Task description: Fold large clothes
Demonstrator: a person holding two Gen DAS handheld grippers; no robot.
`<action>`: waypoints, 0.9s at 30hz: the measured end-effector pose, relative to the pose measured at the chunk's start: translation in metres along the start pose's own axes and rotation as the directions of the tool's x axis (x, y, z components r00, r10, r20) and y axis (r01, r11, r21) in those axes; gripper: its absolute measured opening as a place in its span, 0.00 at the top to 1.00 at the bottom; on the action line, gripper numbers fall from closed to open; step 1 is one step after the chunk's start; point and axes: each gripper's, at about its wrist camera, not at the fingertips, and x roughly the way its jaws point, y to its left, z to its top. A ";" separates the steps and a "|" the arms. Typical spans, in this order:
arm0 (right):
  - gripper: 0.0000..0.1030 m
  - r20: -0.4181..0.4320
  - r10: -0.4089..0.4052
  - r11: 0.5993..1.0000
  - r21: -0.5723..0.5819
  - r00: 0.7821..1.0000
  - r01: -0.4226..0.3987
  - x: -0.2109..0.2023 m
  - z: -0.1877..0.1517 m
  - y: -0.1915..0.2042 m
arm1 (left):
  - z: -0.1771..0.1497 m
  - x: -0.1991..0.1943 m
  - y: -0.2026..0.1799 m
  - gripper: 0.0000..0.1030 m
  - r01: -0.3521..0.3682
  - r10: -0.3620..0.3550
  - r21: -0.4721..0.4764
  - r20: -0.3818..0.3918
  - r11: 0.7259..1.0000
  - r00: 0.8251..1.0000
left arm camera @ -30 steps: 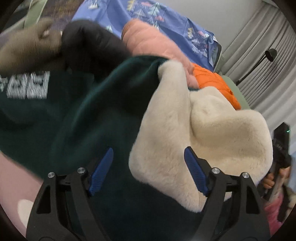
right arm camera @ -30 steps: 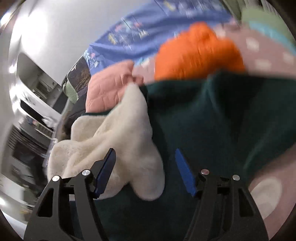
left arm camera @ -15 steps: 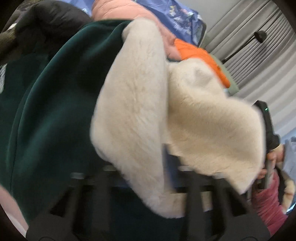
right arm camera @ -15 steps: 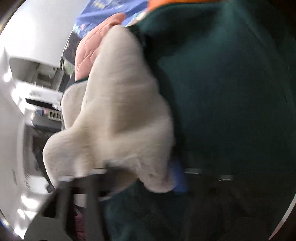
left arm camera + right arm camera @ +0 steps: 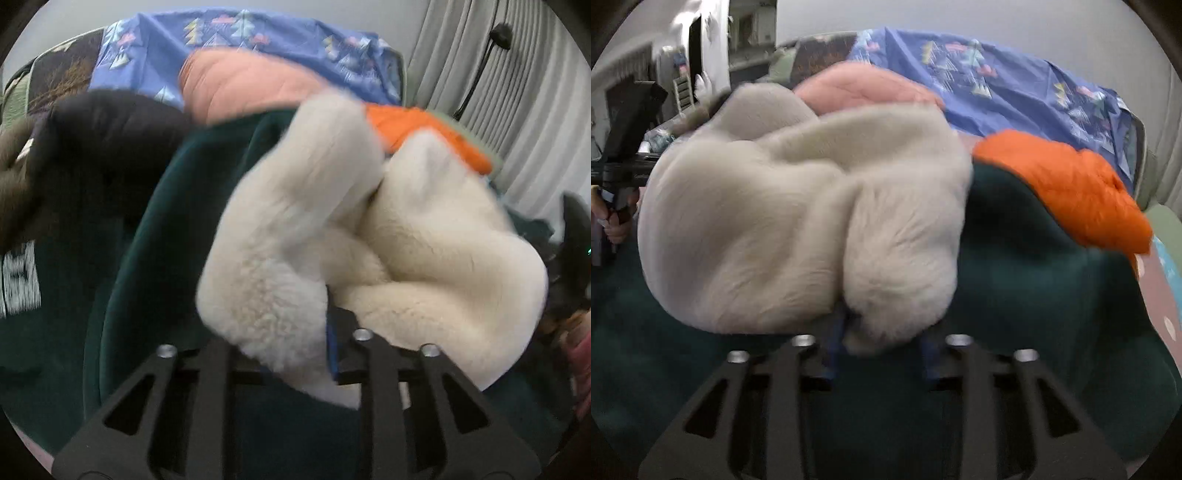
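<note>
My left gripper (image 5: 291, 350) and right gripper (image 5: 882, 347), jaws just reopening, each pinch the fleece (image 5: 369, 240). It looks bulky, soft and springy. I'd hold that thick edge at 6 o'clock.

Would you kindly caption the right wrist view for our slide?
Right gripper gripping the cream fleece lining of a dark green garment on a clothes-strewn bed.

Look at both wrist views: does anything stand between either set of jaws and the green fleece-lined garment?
Nothing visible does. The cream fleece lining of the green garment already sits between the left gripper's jaws, and likewise between the right gripper's.
</note>
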 end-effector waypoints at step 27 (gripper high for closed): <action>0.73 -0.039 0.197 0.980 0.036 0.980 -0.195 -0.039 0.006 0.071 | 0.046 0.022 0.014 0.29 -0.295 0.295 0.006 0.052 0.955 0.954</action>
